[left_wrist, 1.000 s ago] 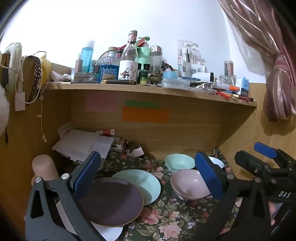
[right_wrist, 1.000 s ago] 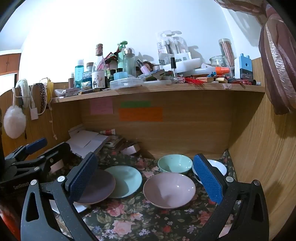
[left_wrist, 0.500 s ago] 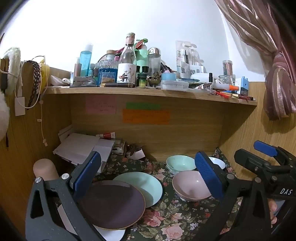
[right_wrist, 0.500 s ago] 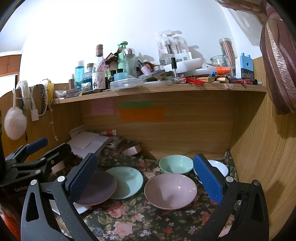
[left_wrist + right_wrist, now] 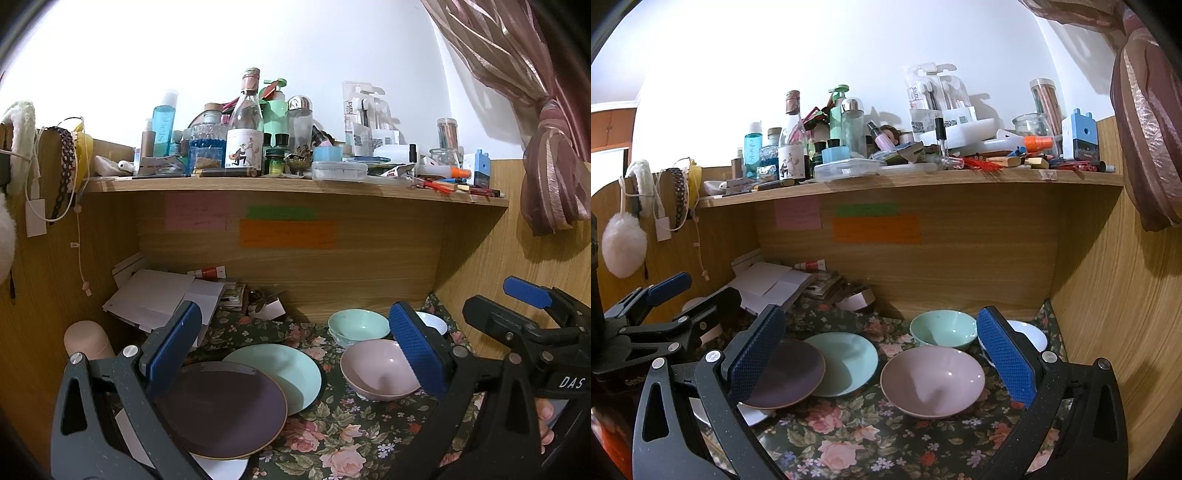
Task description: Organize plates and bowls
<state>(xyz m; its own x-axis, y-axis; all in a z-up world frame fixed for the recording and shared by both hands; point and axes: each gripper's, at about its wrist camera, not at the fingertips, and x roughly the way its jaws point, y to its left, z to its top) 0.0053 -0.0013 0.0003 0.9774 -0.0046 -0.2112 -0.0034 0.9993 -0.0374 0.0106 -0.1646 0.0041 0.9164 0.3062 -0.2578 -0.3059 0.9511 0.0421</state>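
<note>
On the floral cloth lie a dark purple plate (image 5: 221, 406) overlapping a mint plate (image 5: 284, 369) and a white plate (image 5: 225, 467) beneath. To their right stand a pink bowl (image 5: 376, 369), a mint bowl (image 5: 358, 325) and a white bowl (image 5: 430, 323). They also show in the right wrist view: purple plate (image 5: 790, 373), mint plate (image 5: 846, 362), pink bowl (image 5: 931, 380), mint bowl (image 5: 942, 328), white bowl (image 5: 1028, 334). My left gripper (image 5: 291, 347) is open above the plates. My right gripper (image 5: 882, 350) is open, near the pink bowl.
A wooden shelf (image 5: 295, 184) crowded with bottles and boxes overhangs the nook. Papers (image 5: 159, 295) are stacked at the back left. A pink tumbler (image 5: 85, 341) stands at the left. Wooden walls close both sides; a curtain (image 5: 554, 166) hangs on the right.
Both grippers have drifted slightly back and up; the dishes sit a little lower in view. Nothing was taken hold of or moved.
</note>
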